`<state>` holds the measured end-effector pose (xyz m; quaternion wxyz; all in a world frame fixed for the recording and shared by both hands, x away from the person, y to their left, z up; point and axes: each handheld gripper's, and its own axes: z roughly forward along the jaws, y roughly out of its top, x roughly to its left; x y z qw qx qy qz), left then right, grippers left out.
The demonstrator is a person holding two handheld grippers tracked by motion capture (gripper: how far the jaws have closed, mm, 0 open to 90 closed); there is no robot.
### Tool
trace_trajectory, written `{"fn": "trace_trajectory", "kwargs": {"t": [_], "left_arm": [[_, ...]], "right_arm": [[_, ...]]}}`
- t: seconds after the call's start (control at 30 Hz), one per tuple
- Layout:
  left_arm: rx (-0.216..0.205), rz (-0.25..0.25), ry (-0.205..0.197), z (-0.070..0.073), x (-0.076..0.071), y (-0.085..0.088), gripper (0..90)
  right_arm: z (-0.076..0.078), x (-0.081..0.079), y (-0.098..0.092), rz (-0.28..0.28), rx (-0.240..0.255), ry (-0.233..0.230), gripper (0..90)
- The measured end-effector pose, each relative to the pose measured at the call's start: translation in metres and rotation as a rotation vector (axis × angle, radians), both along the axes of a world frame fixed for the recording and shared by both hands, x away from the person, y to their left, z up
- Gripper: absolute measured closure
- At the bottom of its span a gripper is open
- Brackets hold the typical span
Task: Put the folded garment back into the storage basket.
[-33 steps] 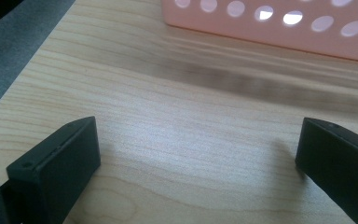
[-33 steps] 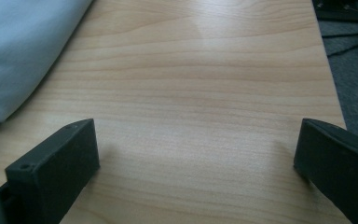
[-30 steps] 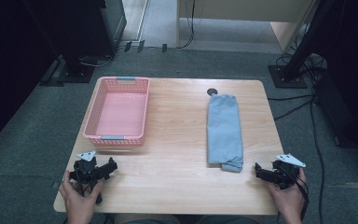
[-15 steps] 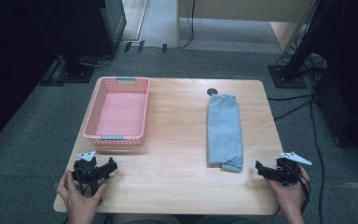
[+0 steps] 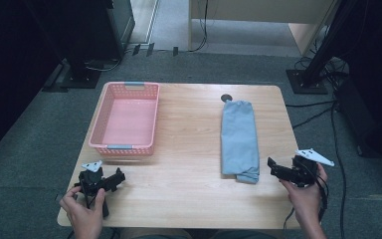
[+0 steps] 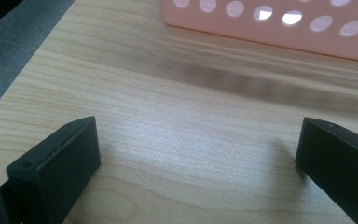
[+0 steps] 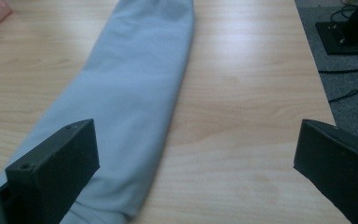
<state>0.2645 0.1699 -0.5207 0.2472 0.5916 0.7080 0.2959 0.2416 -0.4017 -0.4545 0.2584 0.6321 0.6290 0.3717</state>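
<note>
No readable text, label, brand, number or sign is showing anywhere: nothing is appearing on the pink basket (image 5: 125, 117) at the upper left of the table, on the folded blue cloth (image 5: 239, 139) right of center, or on the wooden tabletop (image 5: 189, 149).

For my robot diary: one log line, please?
left gripper: open, near basket | right gripper: open, beside cloth | nothing held

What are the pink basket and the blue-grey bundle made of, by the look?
Pink basket: likely moulded plastic, smooth, with punched oval holes in its wall. Blue-grey bundle: soft matte woven fabric, probably; it lies folded with limp rounded edges. Table: light wood-grain finish, possibly laminate.
</note>
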Motion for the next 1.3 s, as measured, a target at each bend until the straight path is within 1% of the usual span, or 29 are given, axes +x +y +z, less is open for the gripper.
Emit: {"fn": "trace_trajectory", "kwargs": {"t": [0.1,0.13,0.17,0.27,0.37,0.4,0.43,0.63,0.73,0.83,0.87,0.9,0.97,1.0,1.03,1.07,1.27,1.3], "left_arm": [[0.0,0.0,0.0,0.0,0.0,0.0,0.0],[0.0,0.0,0.0,0.0,0.0,0.0,0.0],[0.0,0.0,0.0,0.0,0.0,0.0,0.0],[0.0,0.0,0.0,0.0,0.0,0.0,0.0],[0.0,0.0,0.0,0.0,0.0,0.0,0.0],[0.0,0.0,0.0,0.0,0.0,0.0,0.0],[0.0,0.0,0.0,0.0,0.0,0.0,0.0],[0.0,0.0,-0.001,0.0,0.0,0.0,0.0],[0.0,0.0,-0.001,0.0,0.0,0.0,0.0],[0.0,0.0,-0.001,0.0,0.0,0.0,0.0],[0.0,0.0,-0.001,0.0,0.0,0.0,0.0],[0.0,0.0,-0.001,0.0,0.0,0.0,0.0],[0.0,0.0,-0.001,0.0,0.0,0.0,0.0],[0.0,0.0,-0.001,0.0,0.0,0.0,0.0],[0.0,0.001,-0.001,0.0,0.0,0.0,0.0],[0.0,0.0,-0.001,0.0,0.0,0.0,0.0],[0.0,0.0,0.0,0.0,0.0,0.0,0.0],[0.0,0.001,-0.001,0.0,0.0,0.0,0.0]], "right_arm": [[0.01,0.007,0.009,0.011,0.011,-0.016,0.0],[0.01,0.007,0.009,0.011,0.011,-0.016,0.0],[0.014,0.012,0.015,0.019,0.017,-0.021,0.0],[0.019,0.018,0.024,0.038,0.019,-0.025,0.0],[0.023,0.026,0.036,0.05,0.003,-0.016,0.0],[0.023,0.026,0.036,0.05,0.003,-0.016,0.0],[0.025,0.032,0.043,0.05,-0.008,-0.005,0.0],[0.029,0.05,0.06,0.043,-0.043,0.03,0.0],[0.028,0.059,0.067,0.043,-0.037,0.047,0.0],[0.026,0.067,0.073,0.021,-0.064,0.063,0.0],[0.026,0.067,0.073,0.021,-0.064,0.063,0.0],[0.023,0.074,0.076,0.016,-0.066,0.081,0.0],[0.02,0.079,0.079,0.011,-0.08,0.092,0.0],[0.02,0.079,0.079,0.011,-0.08,0.092,0.0],[0.017,0.086,0.084,0.007,-0.087,0.114,0.0],[0.015,0.089,0.086,0.006,-0.092,0.121,0.0],[0.004,0.104,0.095,0.006,-0.089,0.168,0.0],[0.004,0.104,0.095,0.006,-0.089,0.168,0.0]]}}
